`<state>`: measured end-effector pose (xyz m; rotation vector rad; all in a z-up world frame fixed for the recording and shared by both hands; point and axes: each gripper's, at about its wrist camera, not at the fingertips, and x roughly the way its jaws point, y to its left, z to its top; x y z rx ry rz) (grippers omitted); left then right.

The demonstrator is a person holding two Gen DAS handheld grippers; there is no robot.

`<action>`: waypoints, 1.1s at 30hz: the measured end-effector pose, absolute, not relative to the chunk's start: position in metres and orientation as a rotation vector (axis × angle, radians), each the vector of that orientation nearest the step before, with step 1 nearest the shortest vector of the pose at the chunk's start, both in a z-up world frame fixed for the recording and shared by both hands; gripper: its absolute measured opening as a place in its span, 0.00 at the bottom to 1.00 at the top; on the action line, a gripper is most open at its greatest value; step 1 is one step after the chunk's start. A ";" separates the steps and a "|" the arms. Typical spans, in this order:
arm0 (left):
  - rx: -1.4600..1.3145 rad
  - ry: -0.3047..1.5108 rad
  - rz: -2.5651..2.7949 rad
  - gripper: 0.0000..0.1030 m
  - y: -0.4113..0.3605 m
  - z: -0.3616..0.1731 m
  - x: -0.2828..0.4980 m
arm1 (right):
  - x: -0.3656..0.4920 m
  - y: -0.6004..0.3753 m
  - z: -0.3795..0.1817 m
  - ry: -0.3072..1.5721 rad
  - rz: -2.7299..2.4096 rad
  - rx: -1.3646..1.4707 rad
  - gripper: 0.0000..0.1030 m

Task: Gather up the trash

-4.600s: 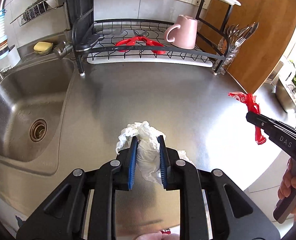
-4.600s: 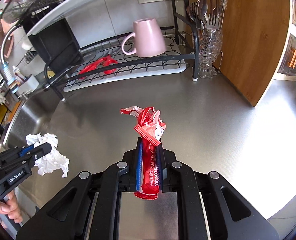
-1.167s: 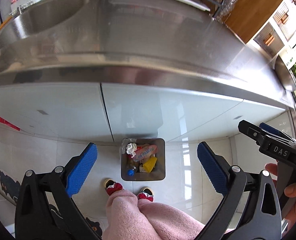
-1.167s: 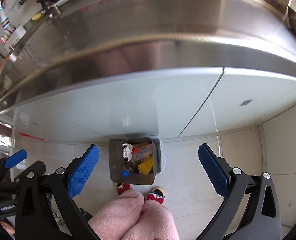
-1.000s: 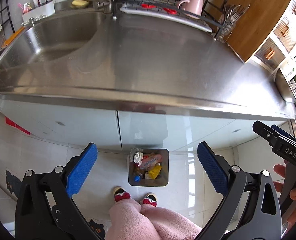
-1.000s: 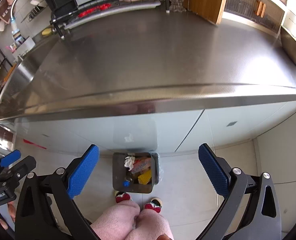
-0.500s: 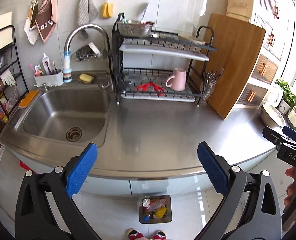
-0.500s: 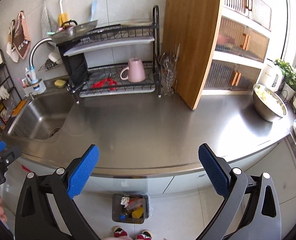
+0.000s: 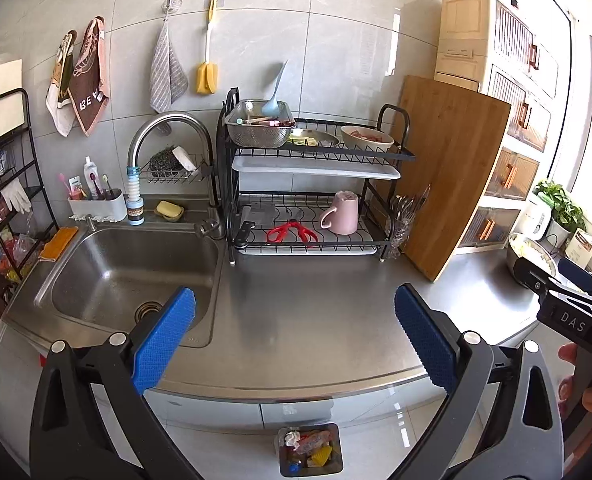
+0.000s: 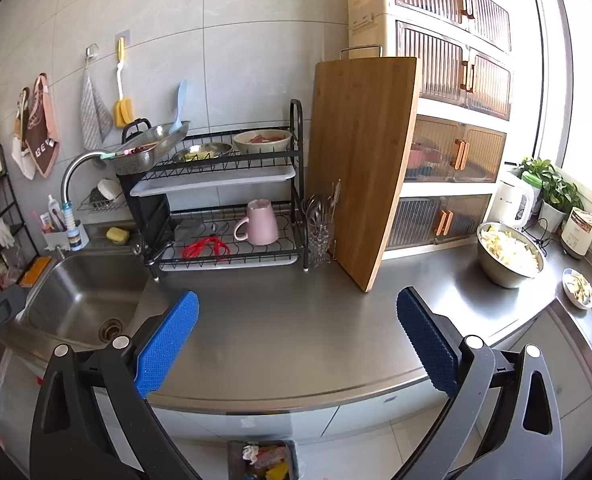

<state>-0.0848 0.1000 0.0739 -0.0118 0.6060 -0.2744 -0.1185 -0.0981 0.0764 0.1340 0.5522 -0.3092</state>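
Steel countertop (image 9: 315, 320) runs across both views, bare and grey, with pale cabinet fronts below its edge. Nearest the cameras, the left gripper (image 9: 294, 314) has its blue-padded jaws spread wide with nothing between them, and the right gripper (image 10: 296, 314) is likewise spread wide and holds nothing. On the tiled floor, below the counter edge, stands a small square trash bin (image 9: 311, 470); inside it lie a crumpled white tissue (image 9: 292, 437), a red wrapper (image 9: 313, 440) and a yellow scrap. The same bin shows at the bottom edge of the right wrist view, partly cut off.

At the far right of the left wrist view, the right gripper's black body, marked DAS, shows with a hand (image 9: 587, 384) wrapped around its handle.

Farther back on the left, a steel sink (image 9: 132, 276) is set into the counter, with a curved faucet (image 9: 168, 128) arching over it and a yellow soap (image 9: 169, 209) just behind. Beside the sink stands a black two-tier dish rack (image 9: 307, 188); its lower tier carries a pink mug (image 9: 341, 214) tipped on its side, red scissors (image 9: 292, 233) and a cleaver. A wooden cutting board (image 9: 451, 176) leans upright just right of the rack. Well to the right, a steel bowl (image 10: 509, 258) of chopped food sits on the counter near a white kettle (image 10: 513, 200). Cloths and a brush hang on the tiled wall behind.
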 end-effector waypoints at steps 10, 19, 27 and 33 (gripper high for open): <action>-0.014 0.598 -0.294 0.92 0.102 0.066 -0.074 | -0.112 -0.087 0.078 0.544 -0.302 0.128 0.97; -0.017 0.606 -0.293 0.92 0.102 0.063 -0.069 | -0.105 -0.088 0.076 0.553 -0.293 0.125 0.97; -0.012 0.605 -0.287 0.92 0.103 0.063 -0.071 | -0.104 -0.088 0.074 0.563 -0.282 0.130 0.97; -0.009 0.600 -0.283 0.92 0.103 0.065 -0.076 | -0.107 -0.089 0.075 0.558 -0.280 0.133 0.97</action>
